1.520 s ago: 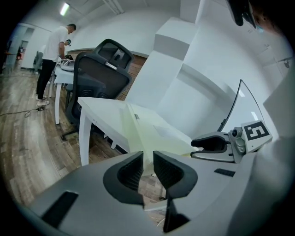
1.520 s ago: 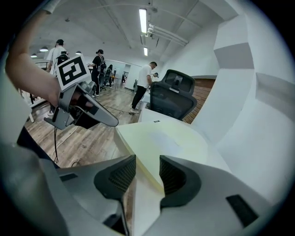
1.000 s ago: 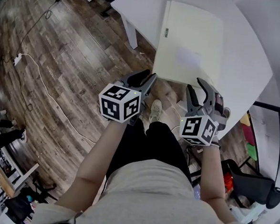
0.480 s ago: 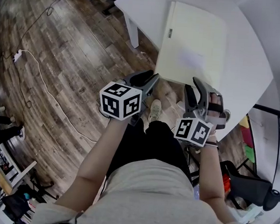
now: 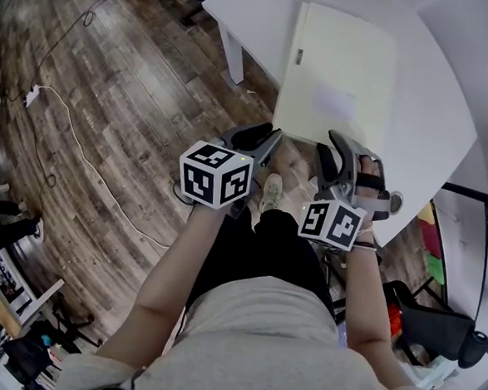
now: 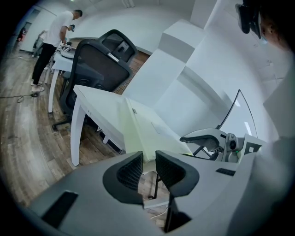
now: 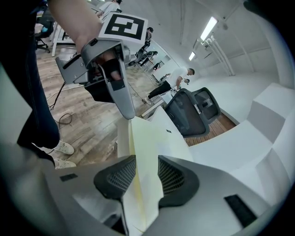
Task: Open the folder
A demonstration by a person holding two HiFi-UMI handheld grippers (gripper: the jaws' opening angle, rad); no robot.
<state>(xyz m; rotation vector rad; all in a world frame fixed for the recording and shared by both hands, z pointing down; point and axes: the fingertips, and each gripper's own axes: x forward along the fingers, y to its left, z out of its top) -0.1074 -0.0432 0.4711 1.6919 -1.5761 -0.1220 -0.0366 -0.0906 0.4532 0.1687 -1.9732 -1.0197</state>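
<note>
A pale yellow folder [image 5: 344,72] lies closed on the white table [image 5: 437,120], its near edge hanging slightly over the table's front. My right gripper [image 5: 332,144] is open at that near edge; in the right gripper view [image 7: 147,162] the folder's edge [image 7: 145,138] runs between the two pads, with a gap on both sides. My left gripper [image 5: 270,136] hovers just left of the folder's near left corner, off the table. Its jaws [image 6: 149,159] stand a narrow gap apart with nothing between them, and the folder [image 6: 147,131] lies ahead of them.
The table's leg [image 5: 229,51] stands over a wooden floor with a white cable [image 5: 65,127] running across it. The person's shoe [image 5: 271,188] is below the grippers. A black office chair [image 6: 99,60] stands beyond the table, and a person [image 6: 53,39] works at a far desk.
My right gripper has moved left and forward, bringing its jaws around the folder's near edge. The left gripper has shifted only slightly to the right.
</note>
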